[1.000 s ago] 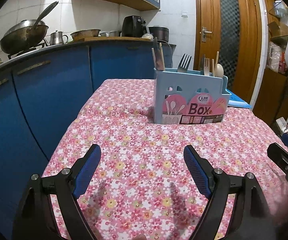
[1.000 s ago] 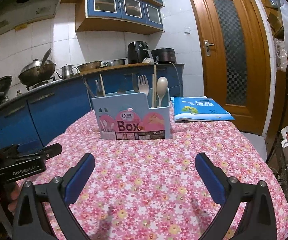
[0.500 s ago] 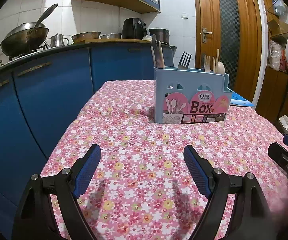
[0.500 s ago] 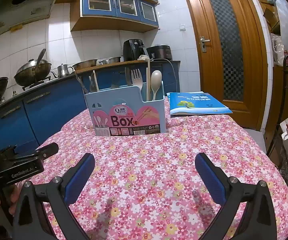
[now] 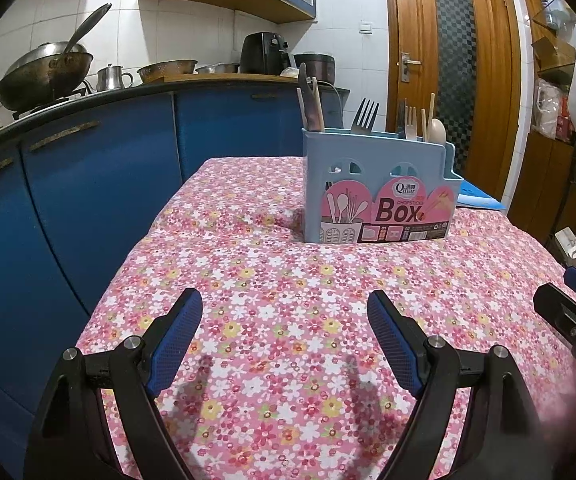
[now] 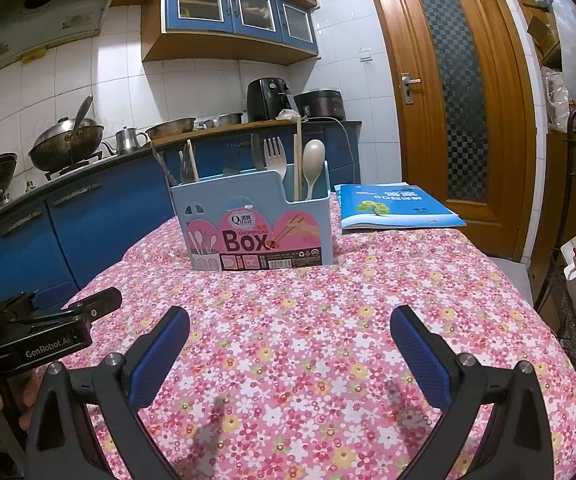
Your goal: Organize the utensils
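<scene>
Flowered pink worktop bare in front of light-blue plastic utensil box | blue booklet blocks right of box | blue cabinets left of box.

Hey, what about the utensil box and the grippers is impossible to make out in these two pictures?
- Lower ends of the utensils: hidden by the blue utensil box walls, both views.
- Box dividers: behind its front wall.
- Small label print: too small.
- Right gripper in the left wrist view: cut off by the edge.
- Dark utensils at the box's left: indistinct.
</scene>
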Tool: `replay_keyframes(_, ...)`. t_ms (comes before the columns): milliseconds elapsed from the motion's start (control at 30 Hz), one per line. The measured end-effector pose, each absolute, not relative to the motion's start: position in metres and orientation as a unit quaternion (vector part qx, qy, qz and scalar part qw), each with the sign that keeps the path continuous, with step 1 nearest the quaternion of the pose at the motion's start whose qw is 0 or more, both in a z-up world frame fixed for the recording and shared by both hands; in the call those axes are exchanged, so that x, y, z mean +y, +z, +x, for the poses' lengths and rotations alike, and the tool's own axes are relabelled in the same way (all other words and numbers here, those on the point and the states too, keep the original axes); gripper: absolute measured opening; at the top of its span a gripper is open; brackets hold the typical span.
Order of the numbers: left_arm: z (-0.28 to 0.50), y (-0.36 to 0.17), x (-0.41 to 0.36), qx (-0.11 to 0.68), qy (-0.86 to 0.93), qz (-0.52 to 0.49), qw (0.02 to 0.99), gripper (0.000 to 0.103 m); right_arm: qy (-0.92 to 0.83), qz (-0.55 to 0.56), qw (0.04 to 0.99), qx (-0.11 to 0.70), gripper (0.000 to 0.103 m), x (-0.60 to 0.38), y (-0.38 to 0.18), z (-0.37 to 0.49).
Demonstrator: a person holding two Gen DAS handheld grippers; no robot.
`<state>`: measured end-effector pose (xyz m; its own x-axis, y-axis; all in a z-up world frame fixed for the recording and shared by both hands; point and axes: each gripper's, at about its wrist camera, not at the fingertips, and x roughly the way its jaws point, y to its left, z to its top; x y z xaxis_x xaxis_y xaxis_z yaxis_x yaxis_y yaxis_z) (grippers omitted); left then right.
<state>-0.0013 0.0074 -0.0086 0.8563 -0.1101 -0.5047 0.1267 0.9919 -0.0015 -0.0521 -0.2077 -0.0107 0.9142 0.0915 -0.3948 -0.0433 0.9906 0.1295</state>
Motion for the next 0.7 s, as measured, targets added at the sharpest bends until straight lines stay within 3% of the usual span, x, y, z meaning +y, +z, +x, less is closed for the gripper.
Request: replay_keyframes(700, -0.0013, -0.0087, 0.0071, 0.261, -0.061, 0.014, 0.963, 0.086, 0.035, 0.060, 0.976, 0.205, 0.102, -0.2070, -0.0114, -0.0523)
